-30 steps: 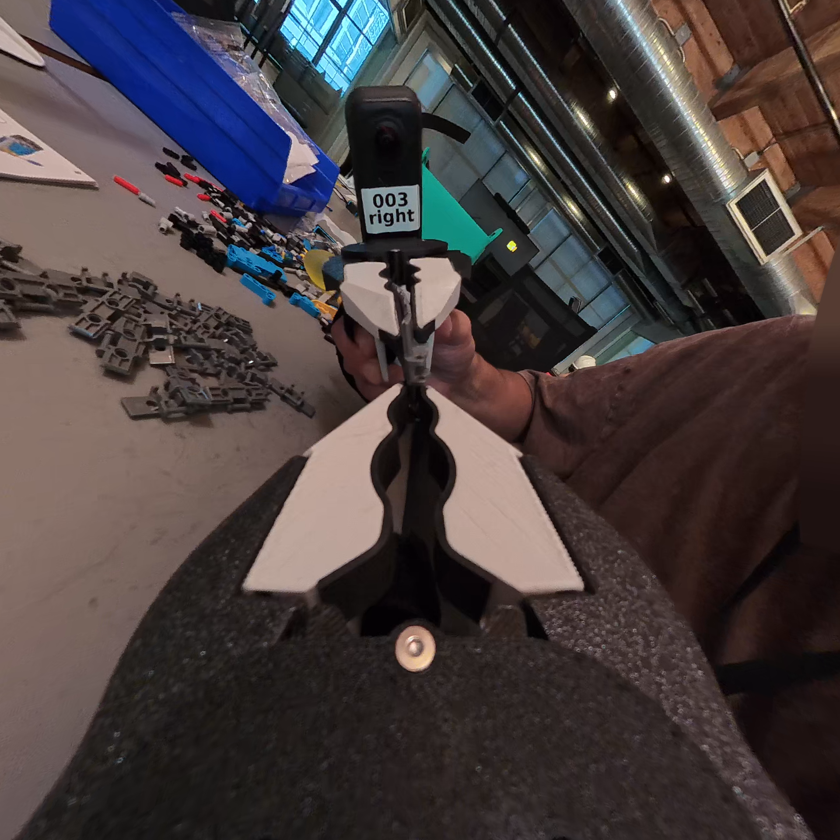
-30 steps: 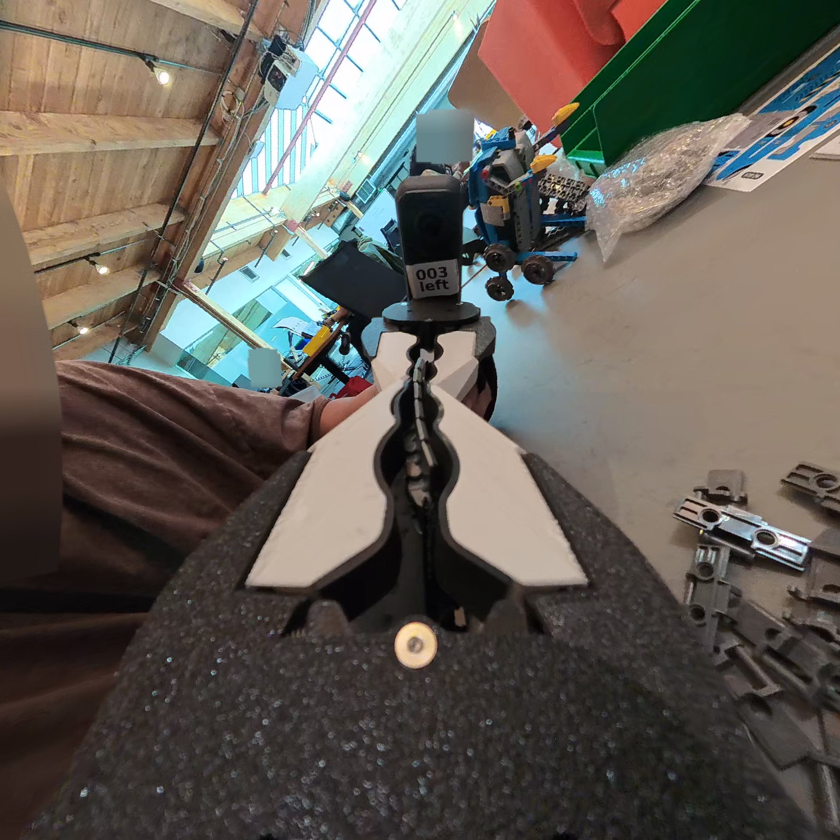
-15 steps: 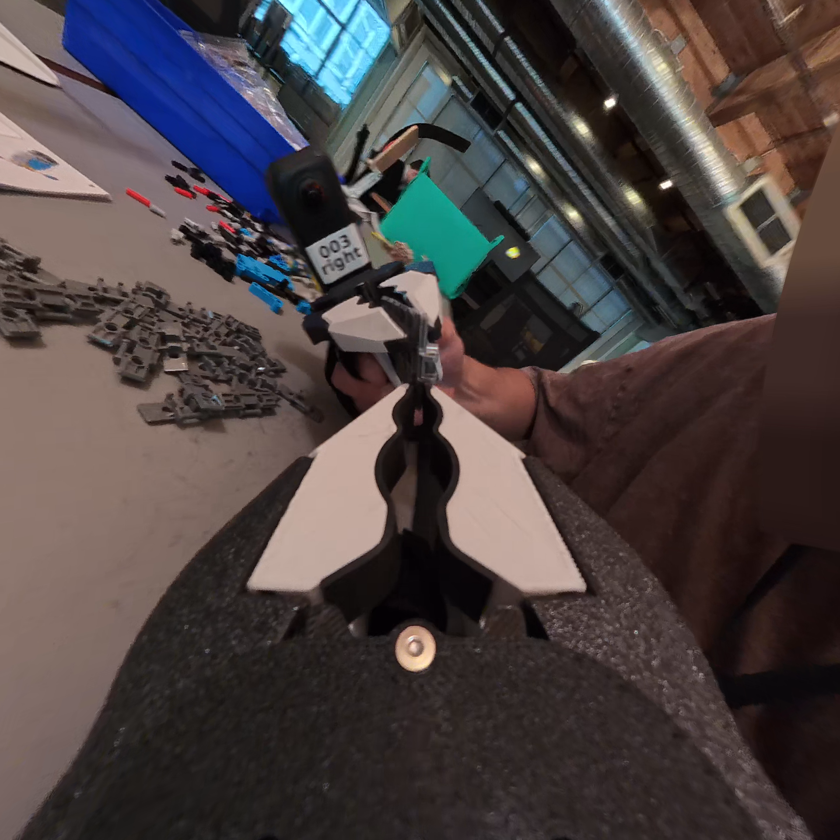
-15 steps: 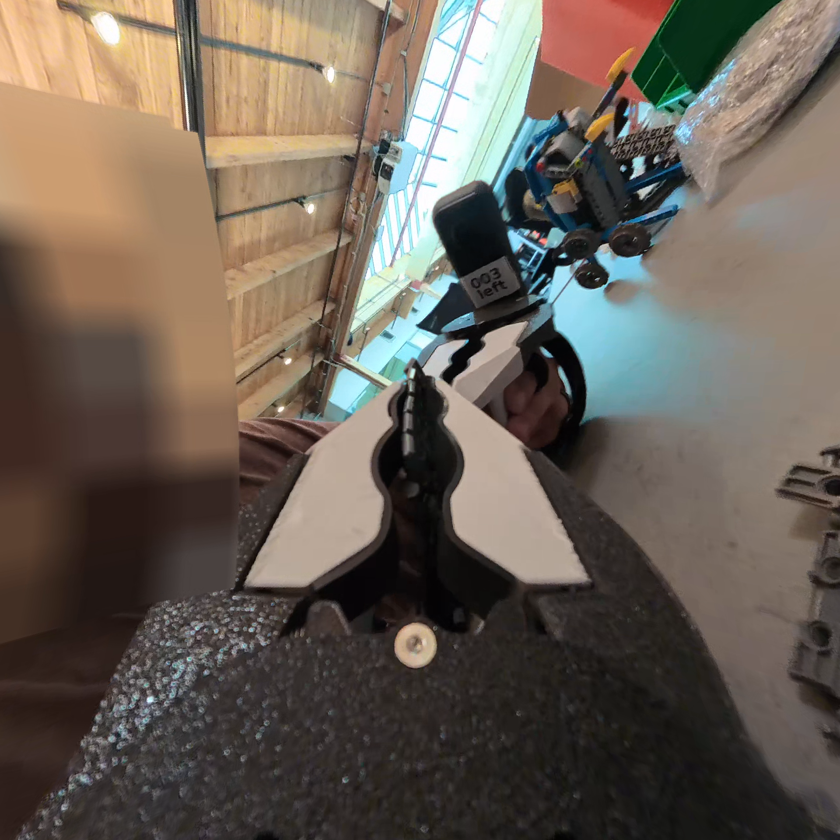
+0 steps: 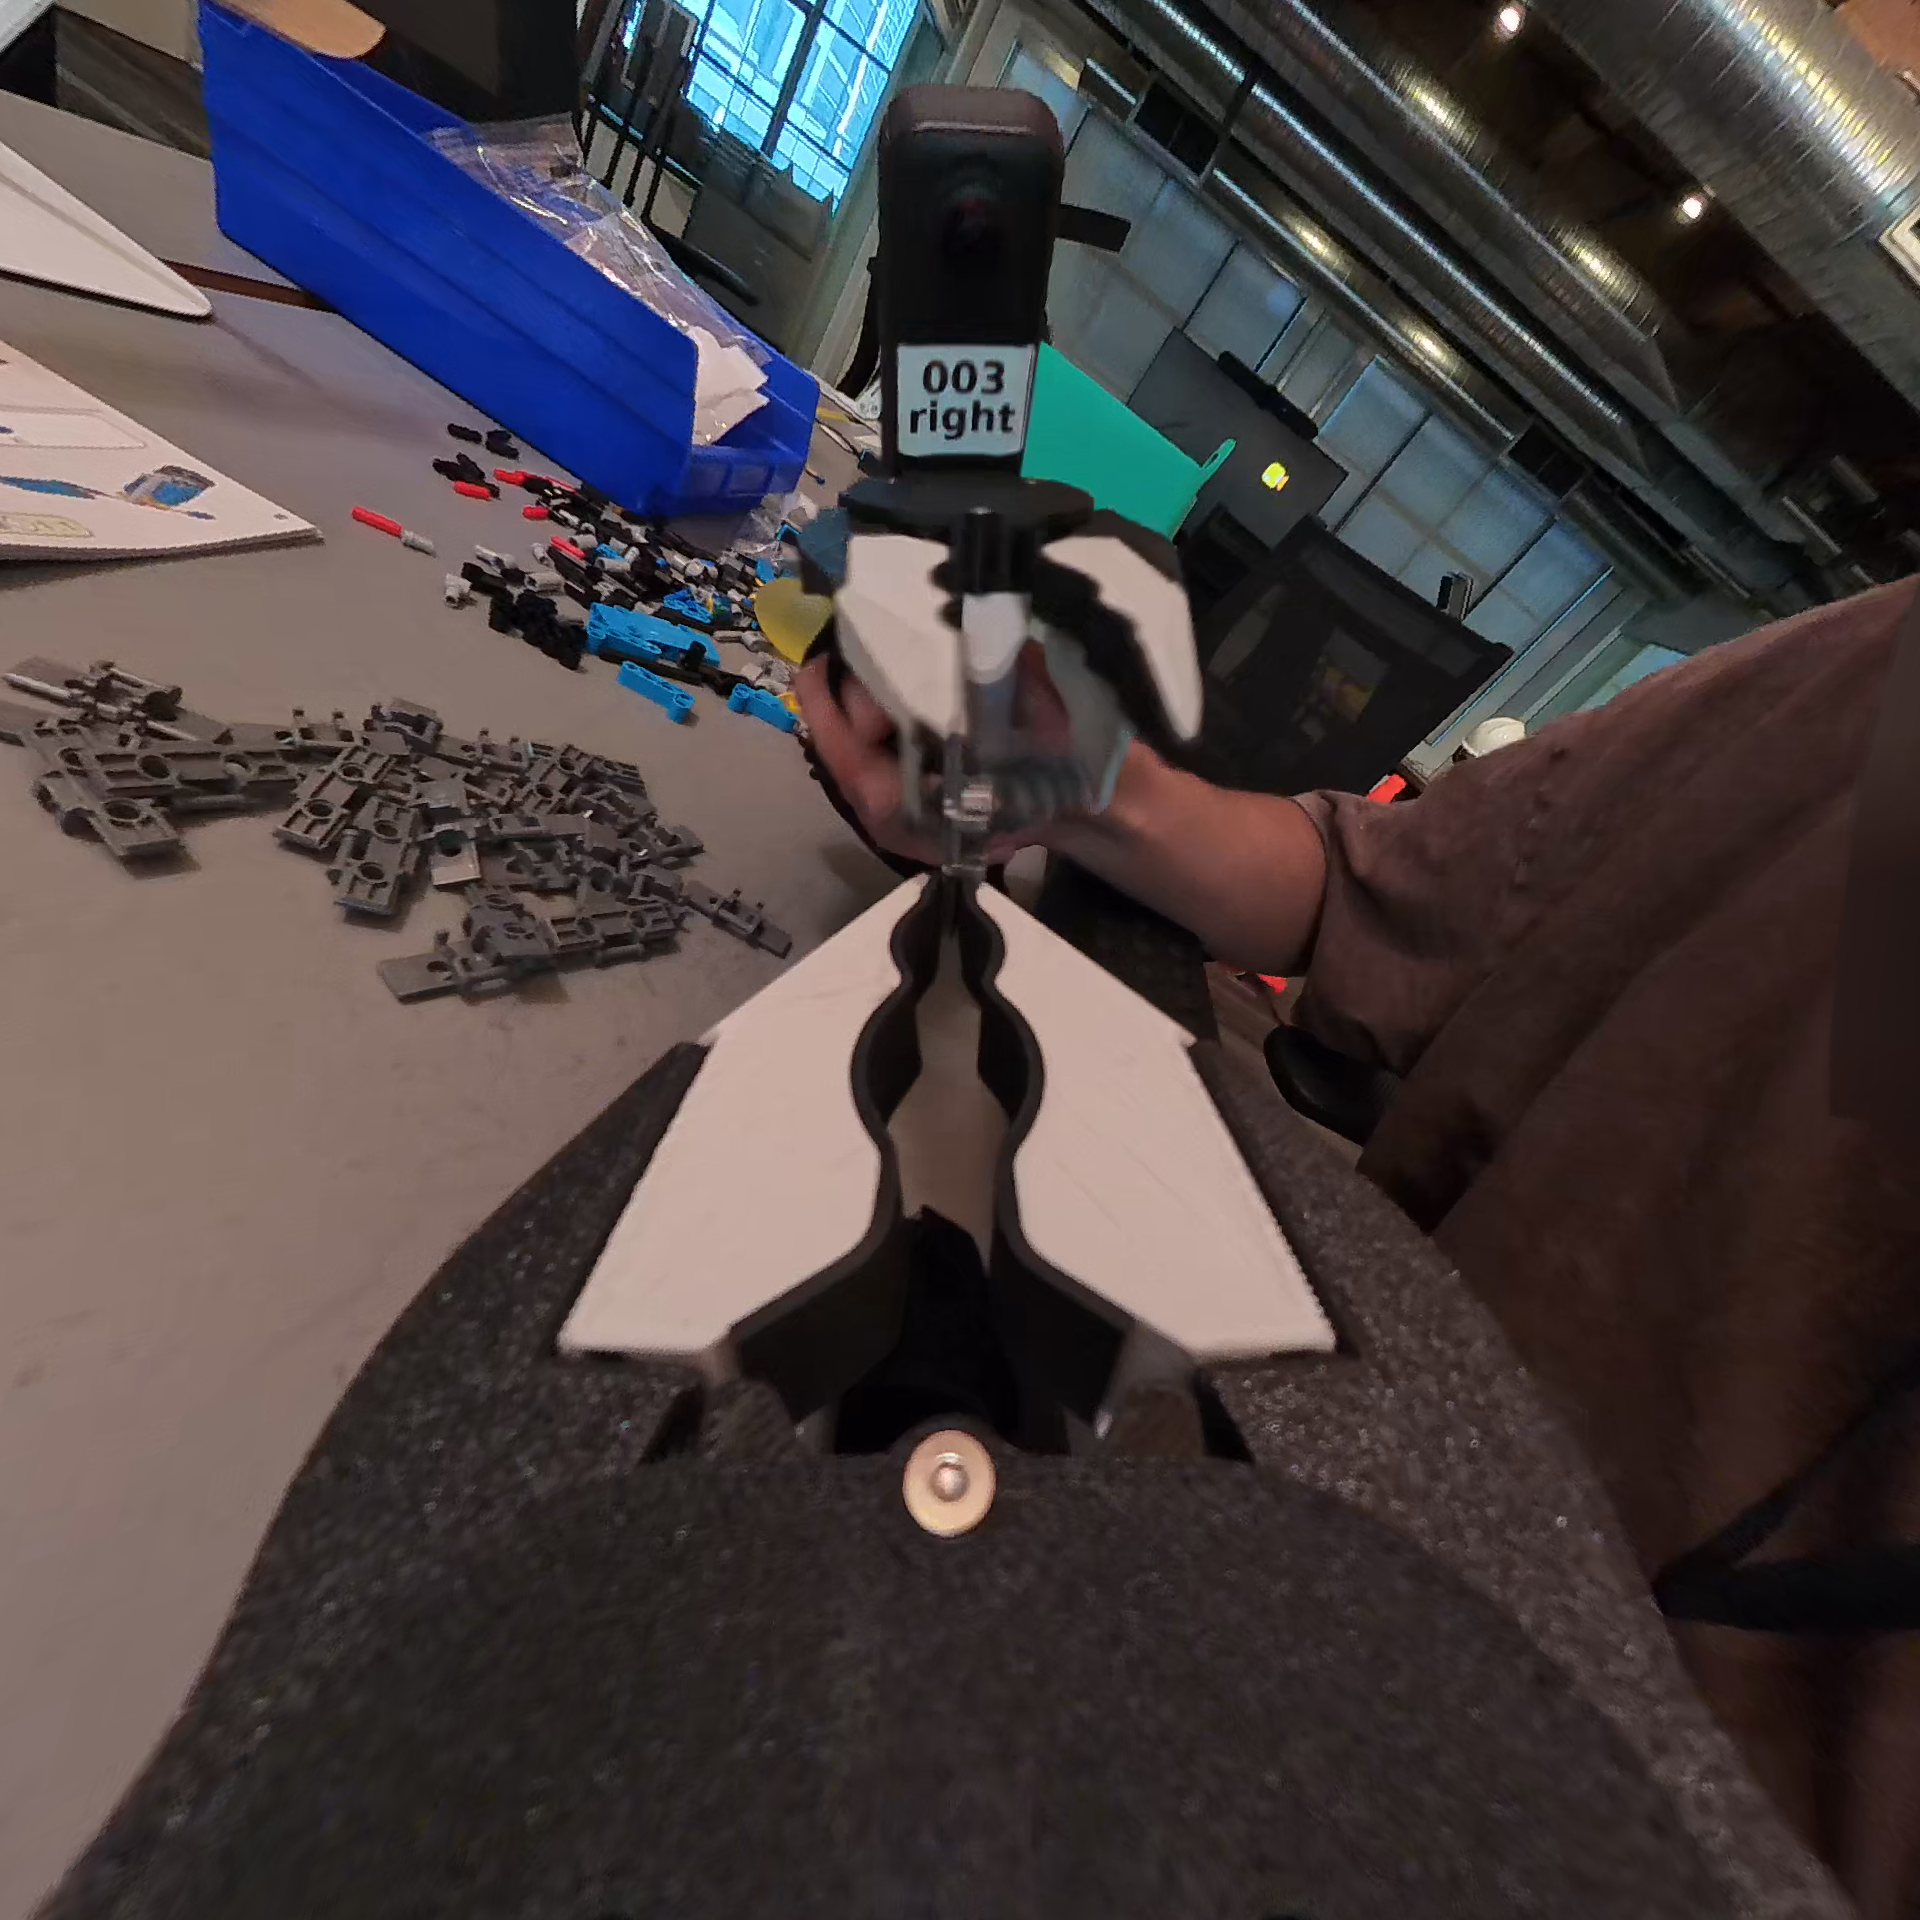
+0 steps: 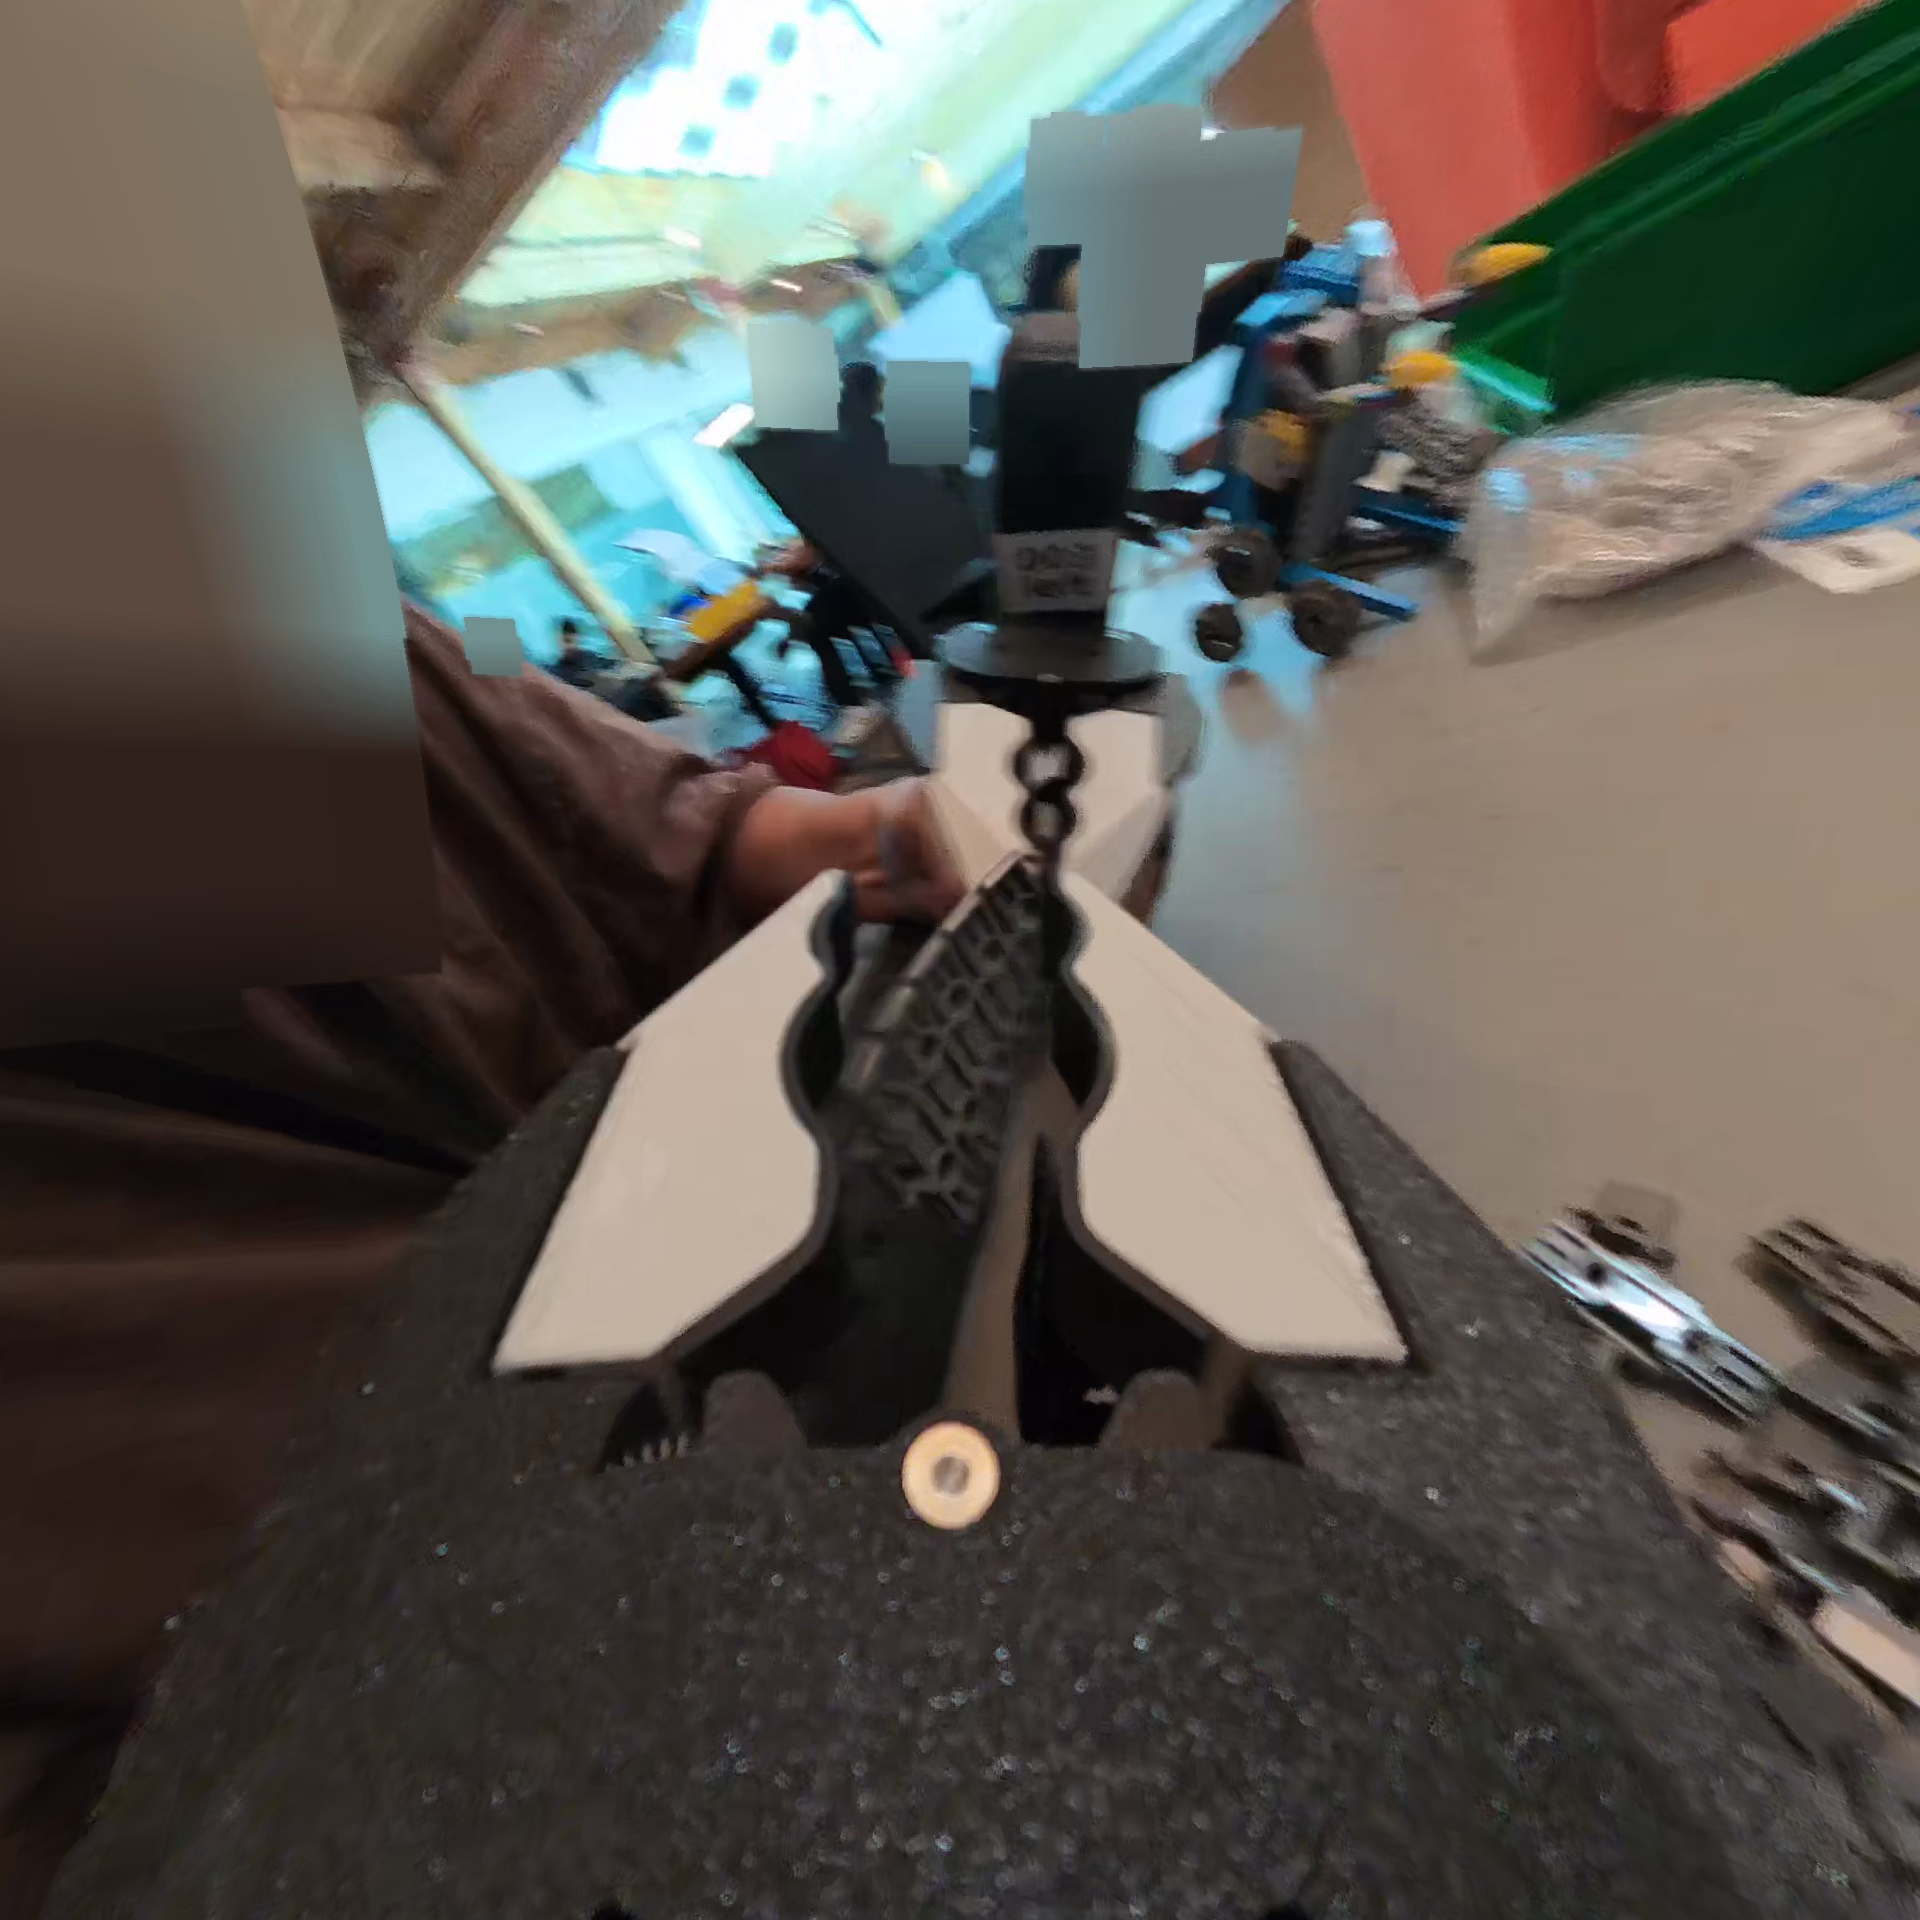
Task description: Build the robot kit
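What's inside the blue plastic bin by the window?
The blue plastic bin holds crumpled clear plastic bags and white paper at its near end. Its wall hides anything lower.

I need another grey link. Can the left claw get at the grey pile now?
Probably not yet: the left claw is shut, tip to tip with the right claw, above the table. The grey pile lies unobstructed.

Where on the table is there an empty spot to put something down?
The bare grey table in front of the pile of dark grey pieces is free. So is the wide stretch between the blue wheeled model and the grey pieces. It is crowded around the small black, blue and red parts by the blue bin.
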Demonstrator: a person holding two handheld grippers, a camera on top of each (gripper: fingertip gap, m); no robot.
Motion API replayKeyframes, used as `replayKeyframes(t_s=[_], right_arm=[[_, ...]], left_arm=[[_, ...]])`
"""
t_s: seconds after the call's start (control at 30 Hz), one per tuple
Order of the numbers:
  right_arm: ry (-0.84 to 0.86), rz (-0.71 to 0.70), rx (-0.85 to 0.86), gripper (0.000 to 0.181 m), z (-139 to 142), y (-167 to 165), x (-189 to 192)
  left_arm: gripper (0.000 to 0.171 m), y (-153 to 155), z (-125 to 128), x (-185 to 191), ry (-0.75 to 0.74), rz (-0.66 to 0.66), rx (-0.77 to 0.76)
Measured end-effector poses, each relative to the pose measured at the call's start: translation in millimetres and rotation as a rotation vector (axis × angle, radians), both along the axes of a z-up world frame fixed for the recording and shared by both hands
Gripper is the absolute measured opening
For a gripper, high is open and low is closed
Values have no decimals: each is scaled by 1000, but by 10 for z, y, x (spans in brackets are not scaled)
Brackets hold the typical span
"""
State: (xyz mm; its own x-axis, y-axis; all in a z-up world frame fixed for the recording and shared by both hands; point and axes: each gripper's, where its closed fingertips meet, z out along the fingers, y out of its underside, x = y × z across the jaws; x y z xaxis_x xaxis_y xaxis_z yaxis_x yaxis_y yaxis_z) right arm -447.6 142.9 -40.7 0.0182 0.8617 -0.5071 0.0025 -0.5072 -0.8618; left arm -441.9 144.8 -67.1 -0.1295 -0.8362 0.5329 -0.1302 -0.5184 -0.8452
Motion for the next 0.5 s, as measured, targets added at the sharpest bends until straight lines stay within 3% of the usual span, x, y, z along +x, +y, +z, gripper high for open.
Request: replayKeyframes(t_s=[0.07, 0.17, 0.37, 0.5], right_arm=[[78, 82, -31, 30, 117, -121, 14], [-81, 26, 37, 27, -112, -87, -52], [-127, -164, 113, 23, -31, 183, 174], [-234, -200, 119, 26, -214, 254, 166]], left_arm=[[2, 35, -15, -4, 5, 10, -22], [2, 20, -17, 0, 7, 6, -7], [1, 163, -96, -24, 49, 70, -20], [2, 136, -197, -18, 133, 80, 104]])
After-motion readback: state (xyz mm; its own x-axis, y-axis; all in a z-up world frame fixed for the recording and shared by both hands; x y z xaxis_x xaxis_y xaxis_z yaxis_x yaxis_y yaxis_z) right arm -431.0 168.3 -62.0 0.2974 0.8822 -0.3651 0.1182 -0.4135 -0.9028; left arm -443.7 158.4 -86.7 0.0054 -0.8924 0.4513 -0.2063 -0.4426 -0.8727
